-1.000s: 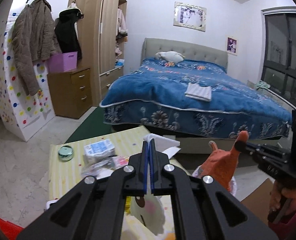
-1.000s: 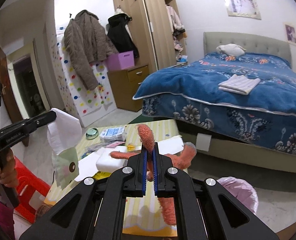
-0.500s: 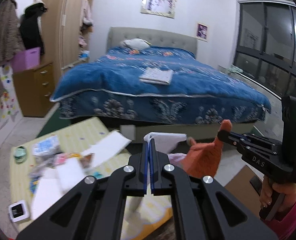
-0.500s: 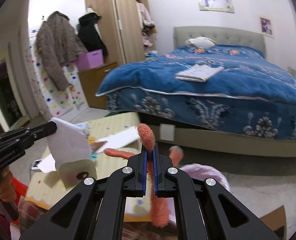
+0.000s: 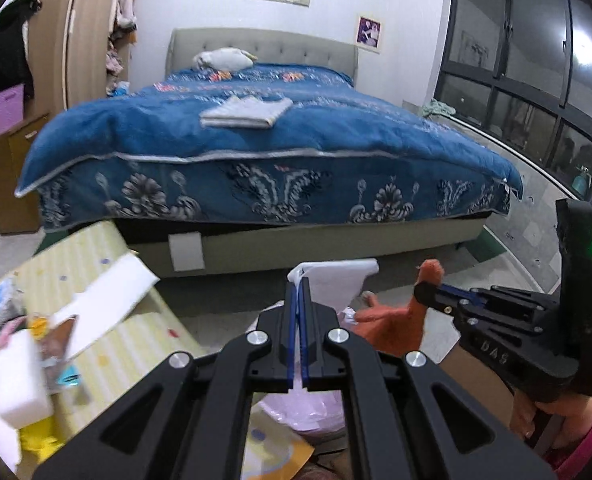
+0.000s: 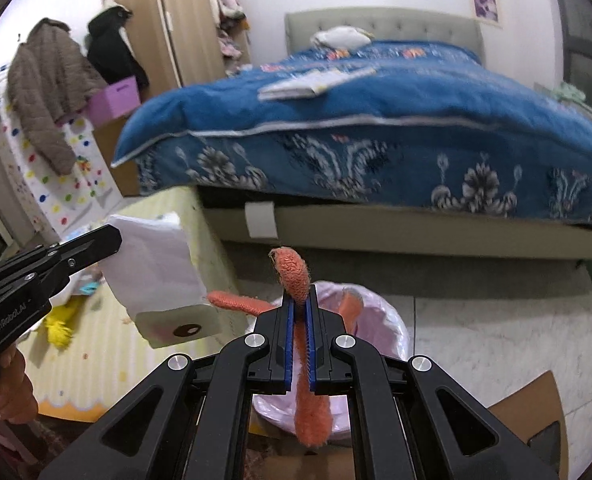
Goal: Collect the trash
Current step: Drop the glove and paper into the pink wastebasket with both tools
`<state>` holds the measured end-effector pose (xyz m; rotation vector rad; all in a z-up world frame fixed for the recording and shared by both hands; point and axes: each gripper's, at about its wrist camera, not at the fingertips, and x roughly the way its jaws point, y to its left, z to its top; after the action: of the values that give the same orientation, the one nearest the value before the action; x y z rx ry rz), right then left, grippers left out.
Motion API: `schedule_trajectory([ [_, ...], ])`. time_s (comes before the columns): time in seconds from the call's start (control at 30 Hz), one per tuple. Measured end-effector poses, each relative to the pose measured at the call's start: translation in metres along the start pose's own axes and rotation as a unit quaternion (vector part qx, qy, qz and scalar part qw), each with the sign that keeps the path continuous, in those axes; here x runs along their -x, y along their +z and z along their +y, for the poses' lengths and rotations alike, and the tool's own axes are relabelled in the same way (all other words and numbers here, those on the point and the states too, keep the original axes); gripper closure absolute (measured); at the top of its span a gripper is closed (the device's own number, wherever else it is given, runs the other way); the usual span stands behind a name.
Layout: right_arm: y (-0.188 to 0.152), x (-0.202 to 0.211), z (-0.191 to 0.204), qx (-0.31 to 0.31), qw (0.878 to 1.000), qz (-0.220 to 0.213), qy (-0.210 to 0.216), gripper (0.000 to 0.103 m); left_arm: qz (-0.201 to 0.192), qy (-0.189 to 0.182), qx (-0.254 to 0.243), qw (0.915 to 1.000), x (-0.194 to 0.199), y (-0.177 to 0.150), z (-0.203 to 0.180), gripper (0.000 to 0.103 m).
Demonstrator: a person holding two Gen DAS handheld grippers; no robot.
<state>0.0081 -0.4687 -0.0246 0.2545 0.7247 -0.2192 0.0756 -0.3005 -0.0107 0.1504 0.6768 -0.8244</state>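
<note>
our left gripper (image 5: 298, 280) has its blue-lined jaws pressed together on the top edge of a white paper bag (image 6: 156, 268), which hangs from it with a printed face panel at its lower end. our right gripper (image 6: 300, 292) is likewise clamped tight, pinching an orange knitted glove (image 6: 296, 272) whose fingers (image 6: 236, 303) splay out to the left while its cuff droops below the jaws. in the right wrist view the glove hangs directly over the mouth of a bin lined with a pink trash bag (image 6: 388, 320), and the paper bag hangs to the left of that bin, above the right edge of a yellow striped play mat (image 6: 96, 352). in the left wrist view the same pink liner (image 5: 308, 412) shows just beneath our left gripper, with the glove (image 5: 400, 320) held by the other tool at the right. on the mat's left part lie white foam blocks (image 5: 20, 380), a white flat sheet (image 5: 108, 300) and small mixed wrappers, too blurred to name. a flattened cardboard piece (image 6: 536, 412) lies on the tiled floor right of the bin. behind stands a bed with a blue quilt (image 5: 264, 148).
</note>
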Motion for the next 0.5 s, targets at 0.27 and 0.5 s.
schedule_trajectory([
  [0.27, -0.015, -0.051, -0.024, -0.021, 0.998, 0.05, -0.011, 0.092, 0.039, 0.003, 0.016, 0.9991, -0.055, -0.008, 0.002, 0.099],
  [0.5, -0.023, -0.041, -0.037, -0.048, 0.997, 0.05, -0.02, 0.068, 0.05, 0.03, 0.028, 0.9979, -0.054, -0.014, 0.016, 0.059],
])
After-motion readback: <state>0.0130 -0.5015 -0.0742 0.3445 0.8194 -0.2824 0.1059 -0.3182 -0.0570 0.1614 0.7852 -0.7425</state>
